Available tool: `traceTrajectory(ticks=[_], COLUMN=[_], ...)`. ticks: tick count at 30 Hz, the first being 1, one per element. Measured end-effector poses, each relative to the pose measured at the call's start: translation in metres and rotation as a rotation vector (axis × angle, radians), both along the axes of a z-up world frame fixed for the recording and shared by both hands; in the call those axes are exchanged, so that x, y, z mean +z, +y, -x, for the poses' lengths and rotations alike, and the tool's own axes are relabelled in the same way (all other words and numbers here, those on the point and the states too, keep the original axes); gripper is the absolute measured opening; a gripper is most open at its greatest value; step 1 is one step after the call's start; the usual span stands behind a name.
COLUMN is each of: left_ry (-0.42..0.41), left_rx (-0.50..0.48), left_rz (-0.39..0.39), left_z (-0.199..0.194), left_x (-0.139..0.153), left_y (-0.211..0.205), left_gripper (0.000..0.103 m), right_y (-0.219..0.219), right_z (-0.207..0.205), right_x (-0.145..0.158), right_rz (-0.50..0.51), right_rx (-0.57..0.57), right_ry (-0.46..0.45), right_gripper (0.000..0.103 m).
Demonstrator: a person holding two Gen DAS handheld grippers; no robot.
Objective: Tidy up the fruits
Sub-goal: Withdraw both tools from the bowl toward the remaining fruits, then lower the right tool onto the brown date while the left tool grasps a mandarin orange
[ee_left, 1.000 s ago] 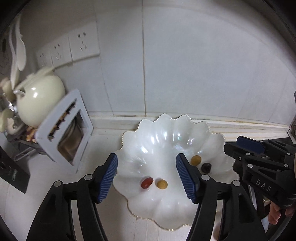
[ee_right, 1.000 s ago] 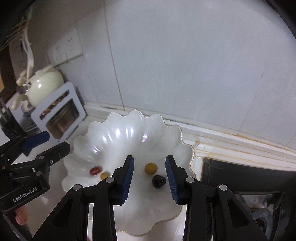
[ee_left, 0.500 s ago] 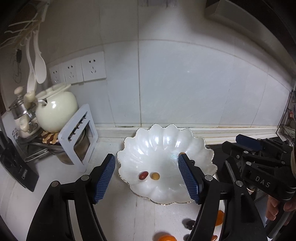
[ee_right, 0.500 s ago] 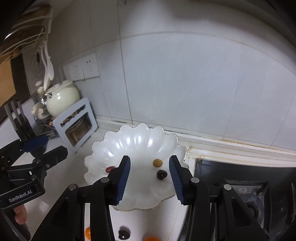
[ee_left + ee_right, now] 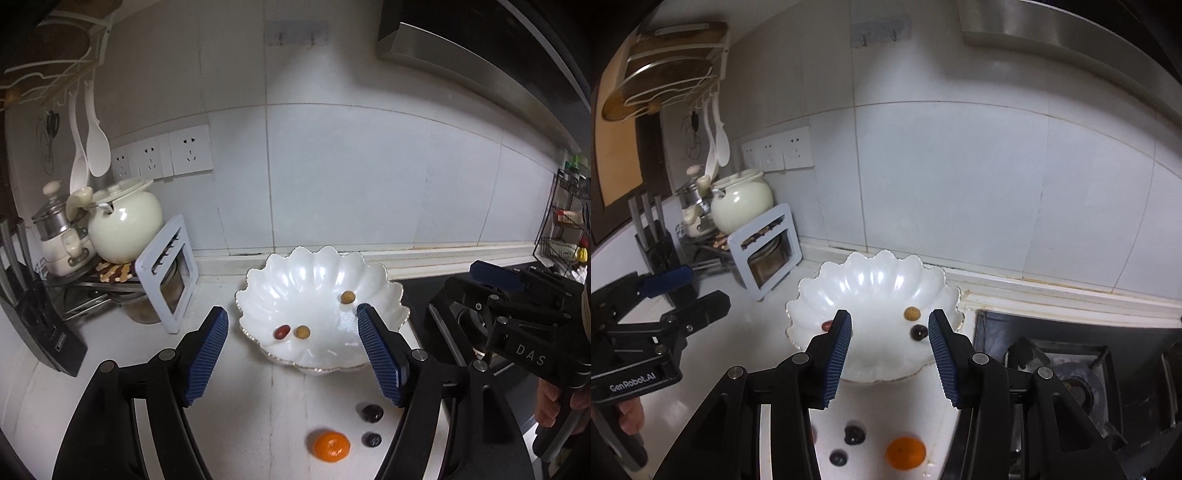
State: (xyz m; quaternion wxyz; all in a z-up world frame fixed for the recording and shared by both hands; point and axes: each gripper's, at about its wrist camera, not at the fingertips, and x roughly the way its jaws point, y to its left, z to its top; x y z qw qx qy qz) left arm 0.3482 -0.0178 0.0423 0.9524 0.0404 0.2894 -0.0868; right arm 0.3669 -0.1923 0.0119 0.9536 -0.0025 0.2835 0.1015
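Note:
A white scalloped bowl (image 5: pixel 317 280) (image 5: pixel 875 284) sits on the counter by the wall. It holds a red fruit (image 5: pixel 281 332), two yellow fruits (image 5: pixel 302 332) (image 5: pixel 911 313) and a dark fruit (image 5: pixel 918 332). On the counter in front of it lie an orange (image 5: pixel 331 446) (image 5: pixel 905 452) and two dark fruits (image 5: pixel 371 412) (image 5: pixel 371 439) (image 5: pixel 854 434) (image 5: pixel 838 458). My left gripper (image 5: pixel 293 350) is open and empty above the bowl's near edge. My right gripper (image 5: pixel 889 354) is open and empty, also above the bowl's near edge.
A white rack with a jar (image 5: pixel 168 275), a cream pot (image 5: pixel 123 225) and a steel kettle (image 5: pixel 55 225) stand at the left. A gas stove (image 5: pixel 1071 365) lies to the right of the bowl. Wall sockets (image 5: pixel 164 155) and hanging spoons (image 5: pixel 90 144) are on the wall.
Both grippers have pulled back and up from the bowl. The bowl looks smaller, and the orange and dark fruits on the counter have come into view. The right jaws have opened wider.

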Motion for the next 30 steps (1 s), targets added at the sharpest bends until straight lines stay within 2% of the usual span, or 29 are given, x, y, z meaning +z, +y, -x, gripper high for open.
traceTrajectory(ticks=[7,14,30], left_ry=[-0.013,0.028,0.122], left_rx=[-0.014,-0.042,-0.093], left_rz=[-0.017,-0.034,-0.063], left_z=[0.025,0.036,0.051], left_x=[-0.003,-0.02,-0.061], left_y=[0.001,0.002,-0.003], left_gripper=[0.074,0.074,0.074], right_y=[0.006,0.008,0.005], right_z=[0.025,0.045,0.068], right_x=[-0.004,-0.017,-0.059], right_rz=[0.005,0.027,0.026], right_rx=[0.017,0.009,0.005], right_ry=[-0.009,-0.019,0.094], right_gripper=[0.045,0.045,0.045])
